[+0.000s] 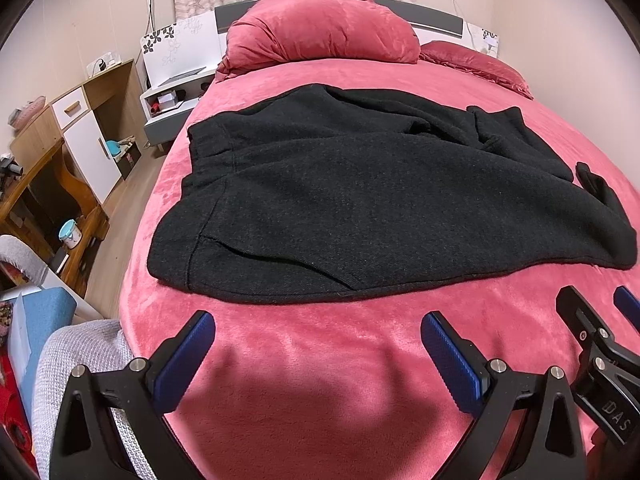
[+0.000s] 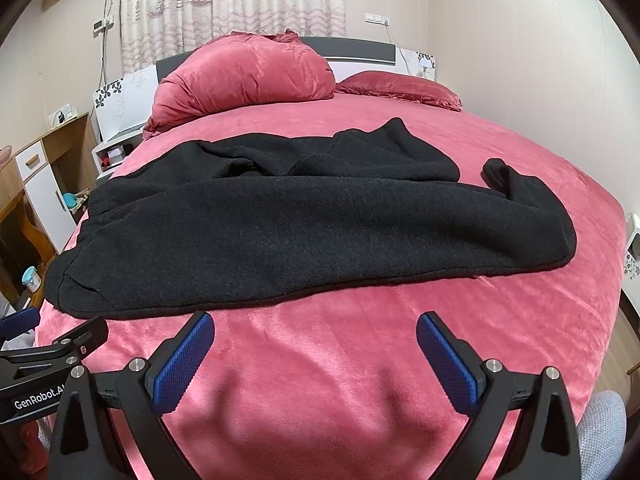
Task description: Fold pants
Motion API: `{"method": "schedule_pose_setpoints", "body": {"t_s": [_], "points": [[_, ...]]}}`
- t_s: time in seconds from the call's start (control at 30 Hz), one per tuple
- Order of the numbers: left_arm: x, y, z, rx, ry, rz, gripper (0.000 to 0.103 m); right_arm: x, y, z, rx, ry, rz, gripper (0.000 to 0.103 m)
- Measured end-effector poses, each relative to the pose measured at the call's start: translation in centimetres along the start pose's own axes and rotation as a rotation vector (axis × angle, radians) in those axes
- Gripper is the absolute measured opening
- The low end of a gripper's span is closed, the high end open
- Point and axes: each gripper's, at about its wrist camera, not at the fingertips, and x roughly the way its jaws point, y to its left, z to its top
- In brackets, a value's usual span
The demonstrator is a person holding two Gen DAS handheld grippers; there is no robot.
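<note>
On bed [image 1: 304,380], black pants [image 1: 360,208]

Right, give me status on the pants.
Left gripper open, right gripper open, both empty. Black pants spread on pink bed. Nothing blocking.

The pants [image 1: 360,200] are plain charcoal black on a pink-red plush bed [image 1: 320,360] with matching red pillows [image 1: 320,36]. The curtain [image 2: 240,4] is pale with a ship-and-lighthouse print, and each black gripper [image 1: 318,344] has blue textured pads [image 1: 450,360]
</note>
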Motion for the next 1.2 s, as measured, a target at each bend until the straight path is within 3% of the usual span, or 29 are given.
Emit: {"method": "schedule_pose_setpoints", "body": {"t_s": [0.87, 1.2], "points": [[1.0, 0.1, 0.0, -0.011, 0.04, -0.002, 0.103, 0.4, -0.6, -0.2, 0.024, 0.009, 0.002, 0.103], [1.6, 0.1, 0.0, -0.018, 0.067, -0.059, 0.103, 0.9, -0.8, -0.4, 0.033, 0.028, 0.006, 0.103]]}}
